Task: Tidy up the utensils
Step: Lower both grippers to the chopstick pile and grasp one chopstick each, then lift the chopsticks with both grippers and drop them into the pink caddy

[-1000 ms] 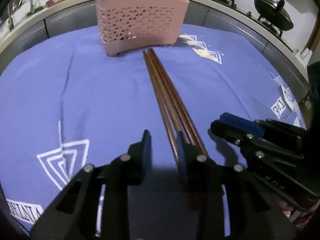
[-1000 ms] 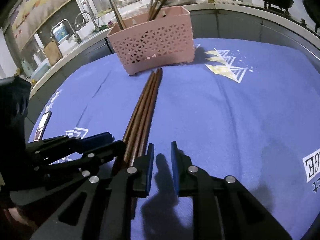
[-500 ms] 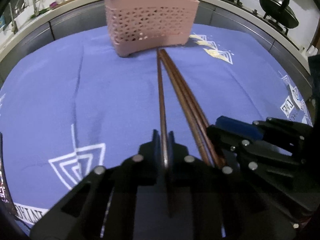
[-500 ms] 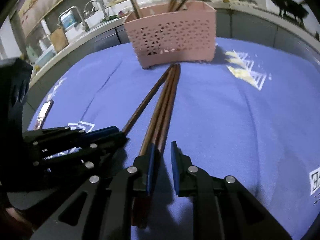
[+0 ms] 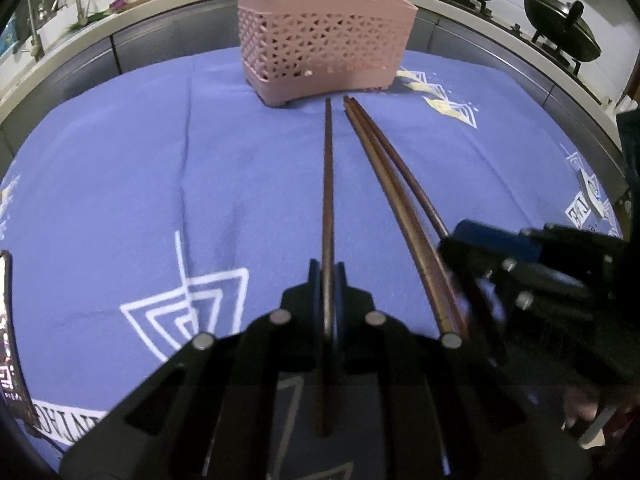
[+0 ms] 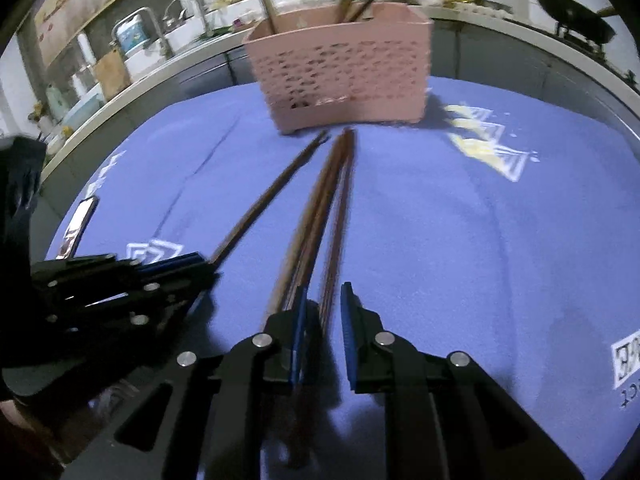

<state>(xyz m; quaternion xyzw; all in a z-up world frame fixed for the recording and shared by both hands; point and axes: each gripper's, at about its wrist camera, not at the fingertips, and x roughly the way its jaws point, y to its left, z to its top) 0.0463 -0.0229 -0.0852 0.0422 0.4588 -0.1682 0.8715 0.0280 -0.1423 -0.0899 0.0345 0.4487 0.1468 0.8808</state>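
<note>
A pink lattice utensil basket [image 5: 324,40] stands at the far side of the blue cloth [image 5: 120,168], with several utensils in it. My left gripper [image 5: 327,276] is shut on one brown chopstick [image 5: 328,184], which points at the basket. The other brown chopsticks [image 5: 392,192] lie to its right on the cloth. In the right wrist view, my right gripper [image 6: 323,300] is open, its jaws astride the near ends of these chopsticks [image 6: 324,216], one between the pads. The left gripper [image 6: 160,272] and its chopstick [image 6: 272,196] show at left there.
A phone [image 6: 78,228] lies at the cloth's left edge. Woks [image 5: 560,28] sit on a stove at the back right. A sink and tap [image 6: 136,36] are at the back left, beyond the counter edge.
My left gripper shut on one chopstick and drew it left, away from the others. My right gripper moved left over the remaining chopsticks' near ends.
</note>
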